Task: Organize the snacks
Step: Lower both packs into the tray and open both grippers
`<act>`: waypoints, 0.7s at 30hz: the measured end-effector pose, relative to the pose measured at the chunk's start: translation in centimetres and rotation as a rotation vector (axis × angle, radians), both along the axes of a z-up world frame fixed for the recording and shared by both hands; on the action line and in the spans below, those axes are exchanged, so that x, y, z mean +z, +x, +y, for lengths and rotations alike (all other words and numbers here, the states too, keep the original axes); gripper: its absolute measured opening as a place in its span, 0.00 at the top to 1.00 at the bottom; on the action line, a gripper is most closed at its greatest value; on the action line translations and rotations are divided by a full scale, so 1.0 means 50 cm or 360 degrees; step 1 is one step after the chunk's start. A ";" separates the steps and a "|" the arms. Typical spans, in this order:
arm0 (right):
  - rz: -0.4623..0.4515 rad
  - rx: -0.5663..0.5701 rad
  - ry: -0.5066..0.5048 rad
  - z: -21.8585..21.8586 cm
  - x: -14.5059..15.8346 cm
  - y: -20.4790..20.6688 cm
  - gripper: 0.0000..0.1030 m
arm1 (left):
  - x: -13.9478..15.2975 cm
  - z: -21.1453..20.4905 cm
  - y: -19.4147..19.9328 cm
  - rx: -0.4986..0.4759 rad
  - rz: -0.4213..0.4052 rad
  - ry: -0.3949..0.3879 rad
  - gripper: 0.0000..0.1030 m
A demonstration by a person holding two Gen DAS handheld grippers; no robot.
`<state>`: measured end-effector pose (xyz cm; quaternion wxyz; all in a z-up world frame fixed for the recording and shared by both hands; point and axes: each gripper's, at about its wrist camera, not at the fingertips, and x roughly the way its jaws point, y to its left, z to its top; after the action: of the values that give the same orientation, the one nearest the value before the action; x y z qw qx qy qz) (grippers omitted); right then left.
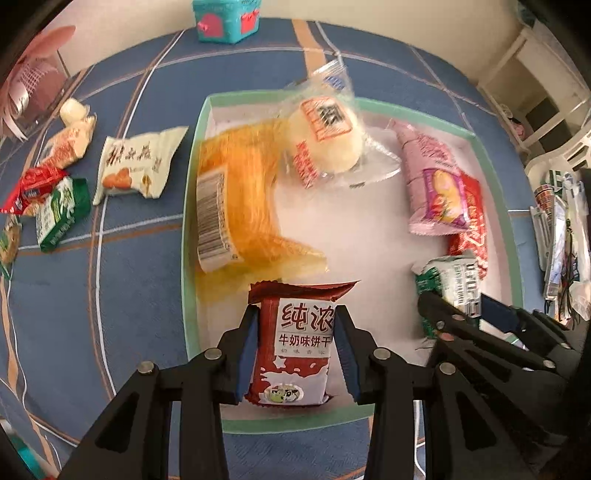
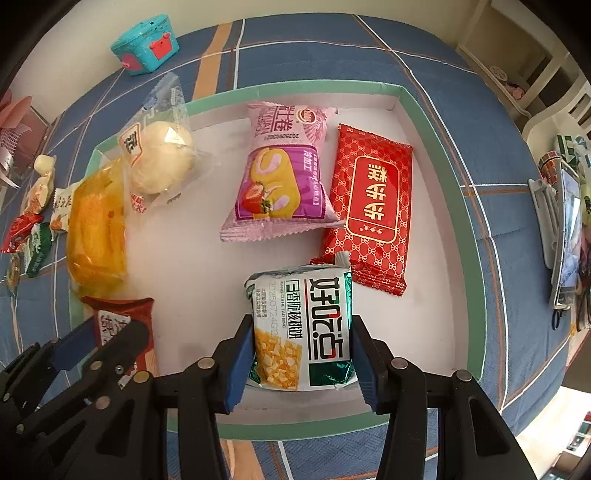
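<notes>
While both arms hang over the green-rimmed tray [image 2: 421,122], each one has a packet pinched between its pads. In the left wrist view the left gripper [image 1: 298,343] is clamped narrow on the red milk biscuit pack [image 1: 291,350], which stands lengthways at lower centre of the frame, just over the tray's near edge. Over in the right wrist view, the right gripper [image 2: 302,354] squeezes the green-and-white walnut cake pack [image 2: 301,328] at lower centre, its crimped top edge touching or overlapping the red cake packet [image 2: 369,206] beyond it.

Already in the tray: the pink strawberry roll [image 2: 280,173] at centre, the round pastry in clear wrap [image 2: 159,162] upper left, the orange translucent bag [image 2: 98,236] along the left rim. Loose snacks [image 1: 55,184] wait on the blue checked cloth [image 1: 110,295] at the left of the left wrist view, with a teal box [image 1: 227,18] at top.

These packs look light, puffy and slick, I'd say; foil film slides and the biscuits inside crack easily. Best grip is across the flat middle of the body, pads on the long sides, not on the crimped ends, and gently. The walnut pack's lower corner already looks crumpled, so no harder squeeze.
</notes>
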<state>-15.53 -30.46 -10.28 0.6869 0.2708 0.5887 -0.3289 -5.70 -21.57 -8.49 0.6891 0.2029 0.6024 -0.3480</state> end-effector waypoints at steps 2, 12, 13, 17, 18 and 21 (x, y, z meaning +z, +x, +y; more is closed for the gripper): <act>0.0005 0.0005 0.0003 -0.002 -0.001 0.001 0.47 | -0.009 0.001 0.004 0.0015 0.0022 0.0007 0.60; 0.0018 0.0016 -0.0035 -0.004 0.011 -0.001 0.30 | -0.012 0.004 0.020 0.0055 0.0067 0.0020 0.57; 0.0014 0.0014 -0.0040 -0.005 0.014 -0.001 0.29 | -0.008 0.014 0.022 0.0058 0.0072 0.0014 0.57; -0.0033 -0.0003 -0.0088 -0.010 0.042 -0.003 0.27 | 0.010 0.016 0.030 0.0071 0.0084 -0.0032 0.52; -0.0049 -0.0007 -0.0097 -0.011 0.049 -0.003 0.27 | 0.017 0.018 0.032 0.0075 0.0090 -0.0052 0.52; -0.0105 -0.0009 -0.0138 -0.011 0.079 -0.003 0.27 | 0.044 0.025 0.036 0.0087 0.0088 -0.0115 0.52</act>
<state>-15.68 -31.02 -6.34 0.7162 0.2531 0.5502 -0.3469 -3.90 -20.32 -6.31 0.6883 0.1519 0.6136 -0.3560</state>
